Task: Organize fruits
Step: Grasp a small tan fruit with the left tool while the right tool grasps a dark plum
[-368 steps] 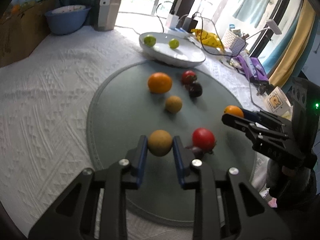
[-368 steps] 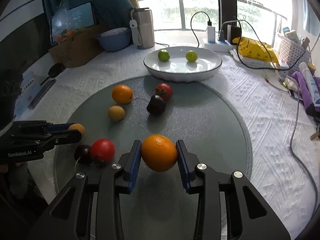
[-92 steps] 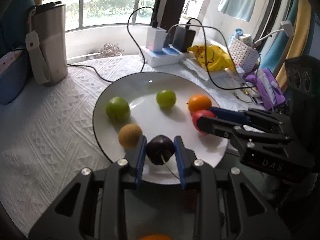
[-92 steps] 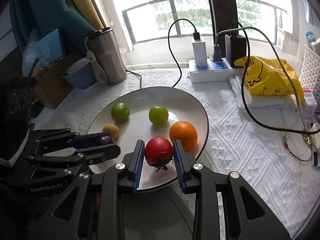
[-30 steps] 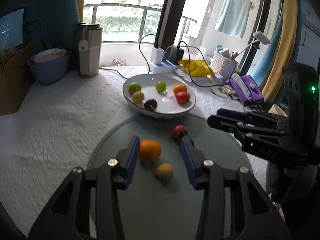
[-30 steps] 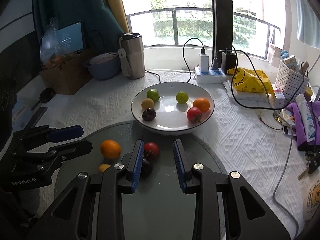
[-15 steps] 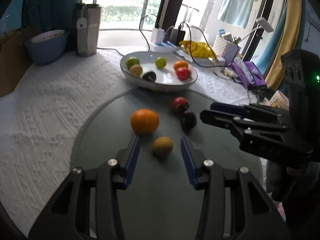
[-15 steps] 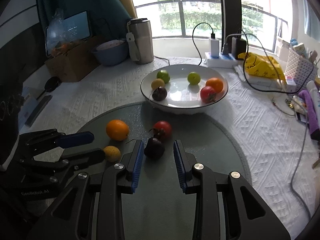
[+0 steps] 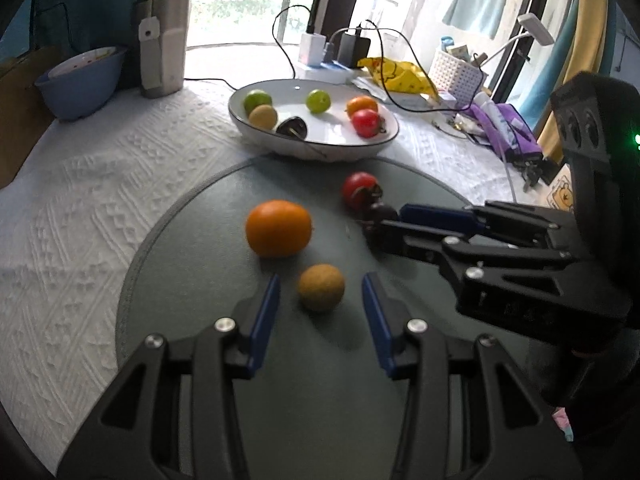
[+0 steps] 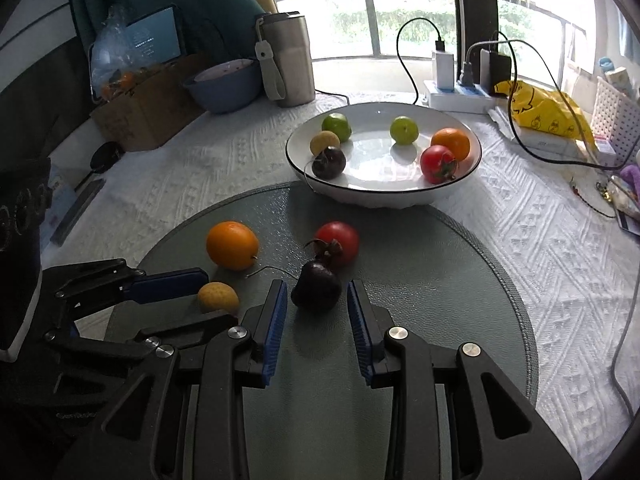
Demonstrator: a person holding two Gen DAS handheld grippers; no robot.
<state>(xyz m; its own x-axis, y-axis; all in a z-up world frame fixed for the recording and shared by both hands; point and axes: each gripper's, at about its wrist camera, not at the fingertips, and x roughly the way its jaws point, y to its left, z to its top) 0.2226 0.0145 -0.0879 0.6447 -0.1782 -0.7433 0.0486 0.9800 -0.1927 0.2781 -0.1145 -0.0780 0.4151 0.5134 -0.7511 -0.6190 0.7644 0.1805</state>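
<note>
Both grippers come in low over the round grey mat (image 10: 440, 280), each lined up on one fruit, probably so two pieces go to the white bowl (image 10: 460, 192) in one trip.

Left gripper (image 9: 320, 292): released, jaws straddling the small tan fruit (image 9: 321, 287) with a clear gap each side, pads not touching. Fruit is round, dull, rough-skinned, resting on the mat.

Right gripper (image 10: 317, 294): also released, jaws narrowly flanking the dark purple fruit (image 10: 316, 286), not pressing. It is glossy, nearly black, with a thin stem.

Waiting on the mat: one orange (image 10: 232, 245) and one tomato (image 10: 338, 240), touching the purple fruit. The bowl already holds six fruits.
</note>
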